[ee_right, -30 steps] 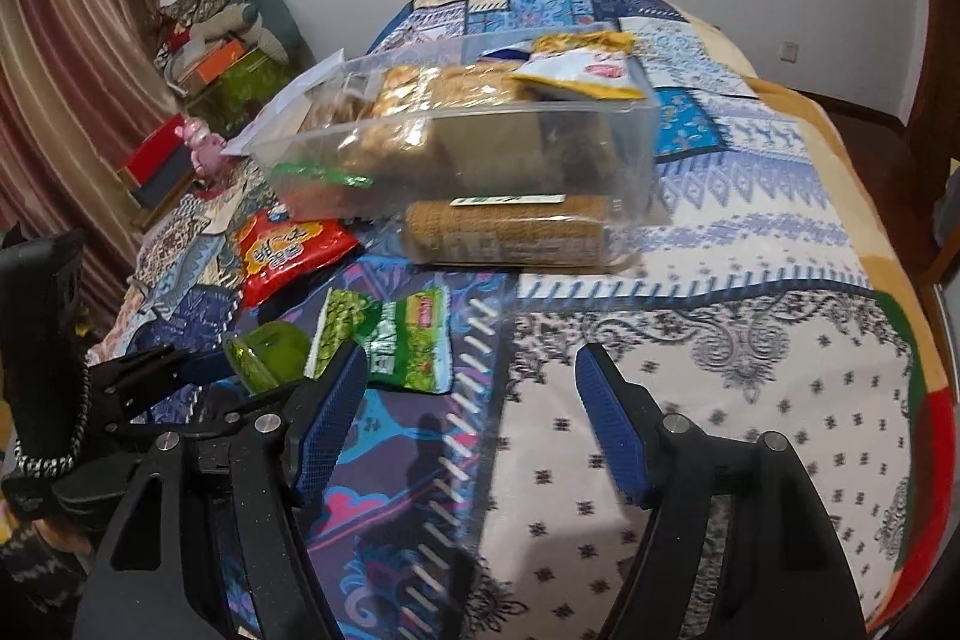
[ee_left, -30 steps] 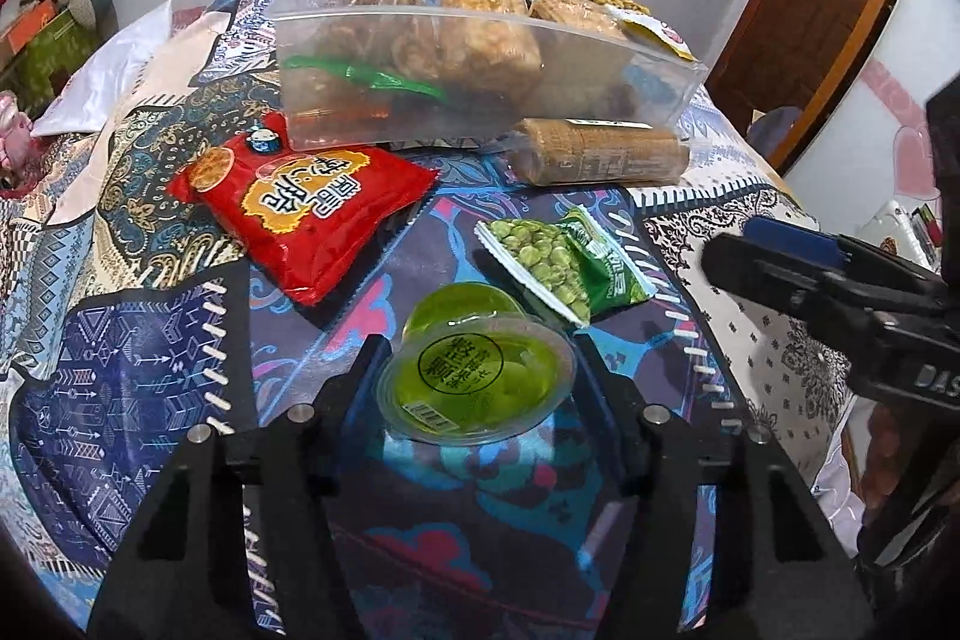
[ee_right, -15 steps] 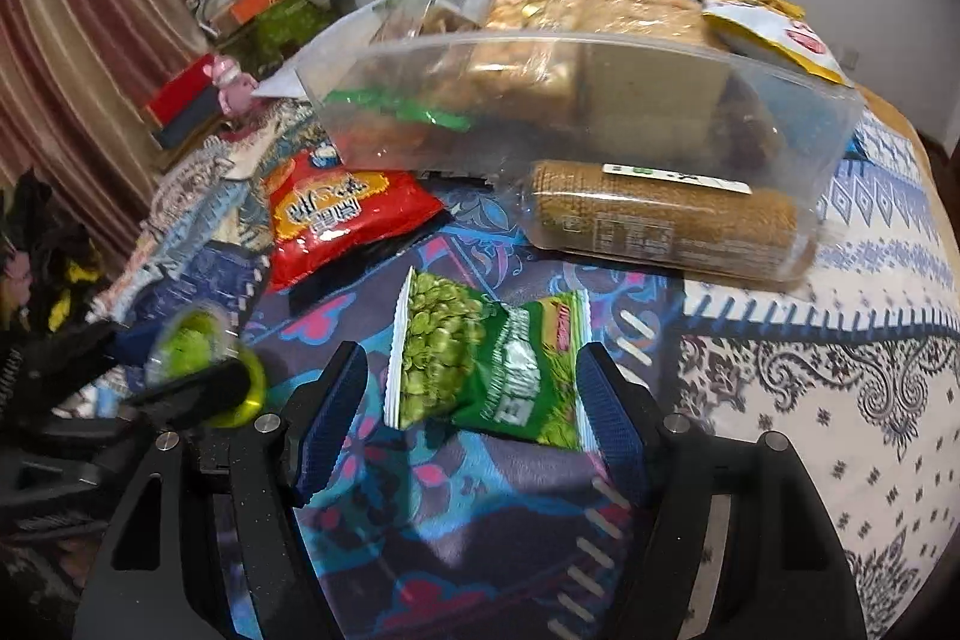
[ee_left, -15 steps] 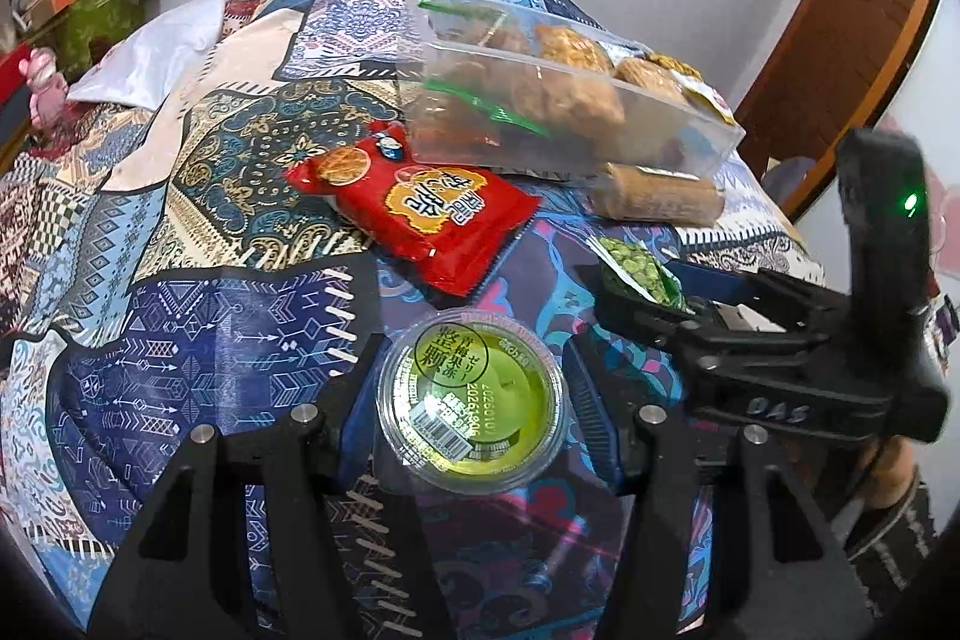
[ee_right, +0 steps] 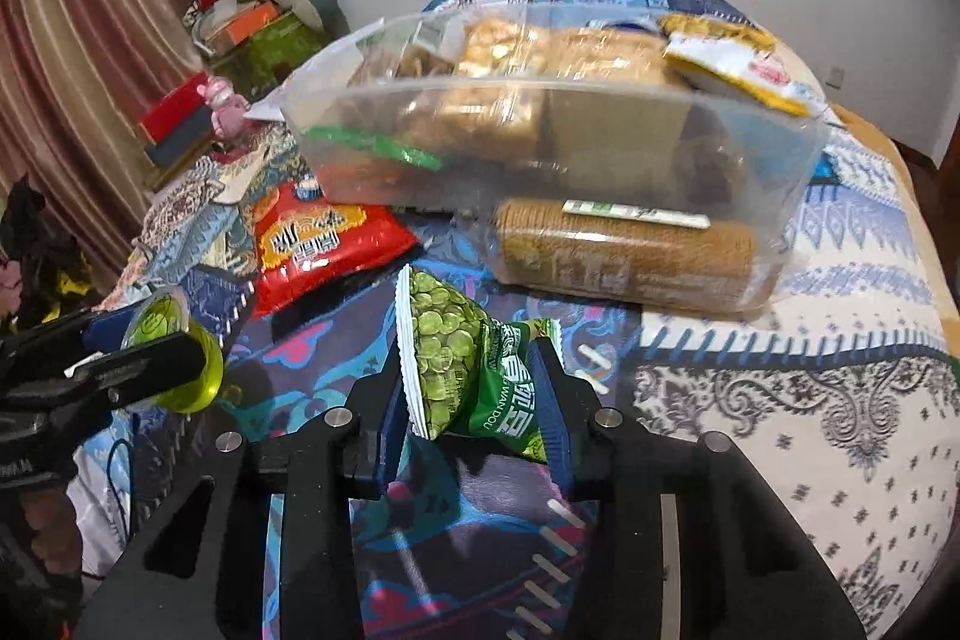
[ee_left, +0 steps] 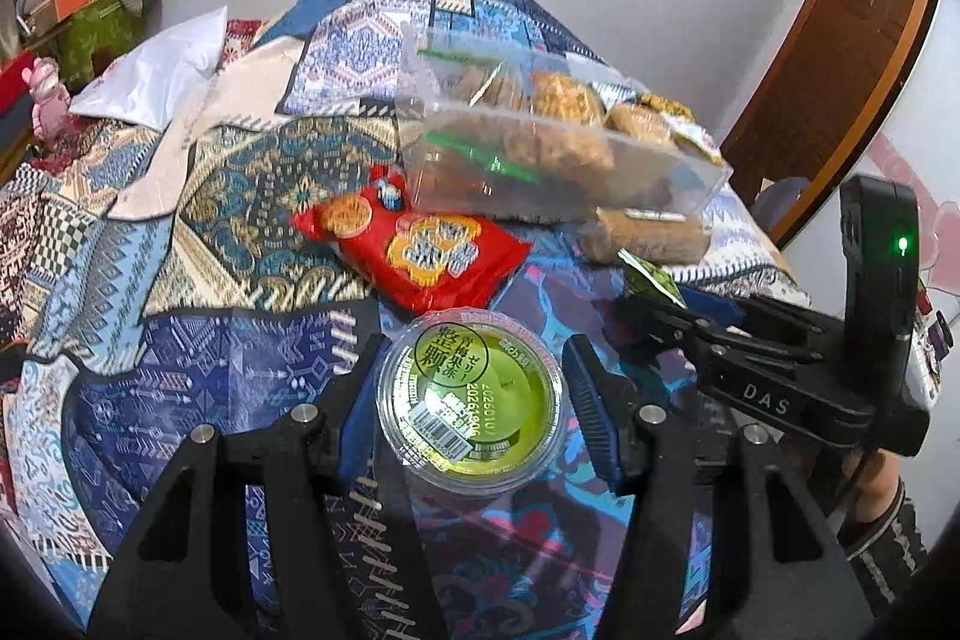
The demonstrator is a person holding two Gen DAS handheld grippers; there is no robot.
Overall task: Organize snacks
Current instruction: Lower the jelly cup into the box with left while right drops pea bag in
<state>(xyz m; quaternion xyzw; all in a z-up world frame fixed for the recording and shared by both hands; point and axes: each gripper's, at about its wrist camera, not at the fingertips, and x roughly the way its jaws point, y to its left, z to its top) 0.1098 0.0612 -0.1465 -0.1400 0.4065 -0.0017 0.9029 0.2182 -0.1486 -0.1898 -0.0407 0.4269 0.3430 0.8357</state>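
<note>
My left gripper [ee_left: 471, 397] is shut on a green jelly cup [ee_left: 471, 400], held above the bed, lid toward the camera; the cup also shows in the right wrist view [ee_right: 180, 352]. My right gripper [ee_right: 474, 394] is shut on a green pea snack bag [ee_right: 462, 358], which stands crumpled between the jaws. A clear plastic bin [ee_right: 540, 124] full of snacks sits further back on the bed, also in the left wrist view [ee_left: 540, 148]. A red snack bag [ee_right: 312, 238] and a roll of biscuits [ee_right: 624, 250] lie in front of the bin.
The patterned quilt [ee_right: 810, 370] covers the bed. A pillow [ee_left: 156, 76] lies at the far left. Boxes and a pink toy [ee_right: 225, 106] sit beside the bed by the curtain. A wooden door [ee_left: 840, 70] stands to the right.
My right gripper moved in and closed on the pea bag, lifting one end. My left gripper rose with the jelly cup and tilted its lid toward the camera.
</note>
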